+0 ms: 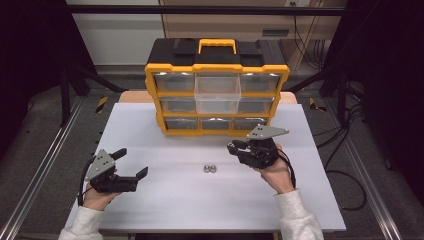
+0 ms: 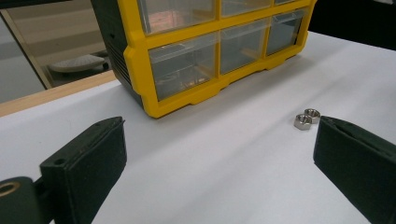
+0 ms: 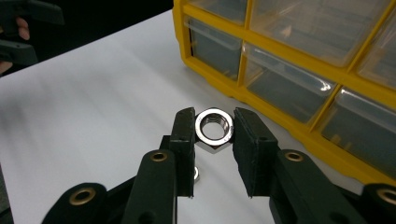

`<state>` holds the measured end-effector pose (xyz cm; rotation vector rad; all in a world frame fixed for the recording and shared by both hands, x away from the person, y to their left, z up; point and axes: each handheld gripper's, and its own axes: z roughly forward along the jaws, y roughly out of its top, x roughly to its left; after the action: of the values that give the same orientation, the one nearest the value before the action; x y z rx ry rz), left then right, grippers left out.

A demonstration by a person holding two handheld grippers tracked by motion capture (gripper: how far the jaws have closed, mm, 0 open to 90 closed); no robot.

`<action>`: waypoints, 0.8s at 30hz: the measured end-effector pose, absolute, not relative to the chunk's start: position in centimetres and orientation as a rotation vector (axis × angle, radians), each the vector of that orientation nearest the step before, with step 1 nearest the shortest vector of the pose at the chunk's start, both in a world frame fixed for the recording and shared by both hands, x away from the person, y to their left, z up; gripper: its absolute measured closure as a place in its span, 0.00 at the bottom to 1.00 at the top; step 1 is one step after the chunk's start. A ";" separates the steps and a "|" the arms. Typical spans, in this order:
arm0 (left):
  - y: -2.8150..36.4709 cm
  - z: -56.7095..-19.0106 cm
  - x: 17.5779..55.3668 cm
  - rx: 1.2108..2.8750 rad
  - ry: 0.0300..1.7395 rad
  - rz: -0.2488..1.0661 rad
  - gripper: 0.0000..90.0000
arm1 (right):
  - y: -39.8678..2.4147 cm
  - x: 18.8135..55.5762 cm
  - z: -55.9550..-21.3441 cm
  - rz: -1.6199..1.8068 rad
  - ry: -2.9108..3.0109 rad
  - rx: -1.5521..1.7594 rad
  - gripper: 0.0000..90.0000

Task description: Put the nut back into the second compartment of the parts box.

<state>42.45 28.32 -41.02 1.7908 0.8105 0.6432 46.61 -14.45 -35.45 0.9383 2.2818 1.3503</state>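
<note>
In the right gripper view my right gripper point(image 3: 214, 120) is shut on a shiny steel hex nut point(image 3: 214, 129), pinched flat-to-flat between the pads above the table. A bit of another nut point(image 3: 196, 173) peeks out below the left jaw. From the high view the right gripper point(image 1: 233, 148) hovers in front of the yellow and black drawer organizer point(image 1: 217, 67). Two more nuts point(image 1: 210, 168) lie side by side on the white table point(image 1: 175, 210). My left gripper point(image 1: 134, 161) stands open at the left, nothing between its jaws. In the left gripper view point(image 2: 219, 135) the two nuts point(image 2: 307, 118) sit by the right jaw.
The organizer's clear top-middle drawer point(image 1: 217, 92) is pulled out toward me; the other drawers are pushed in. A wooden strip point(image 2: 51, 93) edges the table's far side. Dark floor, metal rails point(image 1: 45, 165) and cables flank the table.
</note>
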 end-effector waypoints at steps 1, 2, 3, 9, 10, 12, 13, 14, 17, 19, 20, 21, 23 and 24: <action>28.3 -41.0 42.4 1.790 0.811 0.643 0.02 | -14.5 46.6 -35.2 1.356 2.276 0.938 0.78; 28.3 -41.0 42.4 1.789 0.810 0.644 0.02 | -14.6 46.5 -34.9 1.359 2.272 0.934 0.78; 28.3 -41.0 42.4 1.788 0.810 0.644 0.02 | -14.7 46.4 -34.7 1.367 2.263 0.937 0.78; 28.3 -41.0 42.5 1.790 0.811 0.643 0.02 | -14.9 46.3 -33.4 1.376 2.248 0.911 0.78; 28.3 -41.0 42.5 1.791 0.811 0.643 0.02 | -14.9 46.2 -33.1 1.378 2.243 0.912 0.78; 28.3 -41.0 42.5 1.793 0.811 0.643 0.02 | -15.0 46.1 -32.6 1.380 2.238 0.900 0.78; 28.3 -41.0 42.5 1.792 0.811 0.643 0.02 | -15.1 46.1 -32.3 1.380 2.234 0.890 0.78; 28.3 -41.0 42.5 1.792 0.812 0.643 0.02 | -15.1 46.1 -32.1 1.381 2.230 0.886 0.78; 28.3 -41.0 42.5 1.792 0.812 0.643 0.02 | -15.3 46.0 -31.4 1.390 2.215 0.884 0.78; 28.3 -41.0 42.5 1.793 0.812 0.643 0.02 | -15.4 45.9 -31.0 1.387 2.212 0.875 0.78; 28.3 -41.0 42.5 1.793 0.812 0.643 0.02 | -15.4 45.9 -30.8 1.386 2.208 0.871 0.78; 28.3 -41.0 42.5 1.793 0.812 0.644 0.02 | -15.4 45.9 -30.5 1.386 2.208 0.865 0.78; 28.3 -41.0 42.5 1.793 0.812 0.644 0.02 | -15.4 45.8 -30.0 1.390 2.203 0.857 0.78; 28.3 -41.0 42.4 1.793 0.812 0.645 0.02 | -15.4 45.8 -29.8 1.390 2.199 0.856 0.78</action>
<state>42.45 28.29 -41.00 1.7934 0.8117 0.6446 45.81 -15.36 -29.78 0.8557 2.1994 1.3897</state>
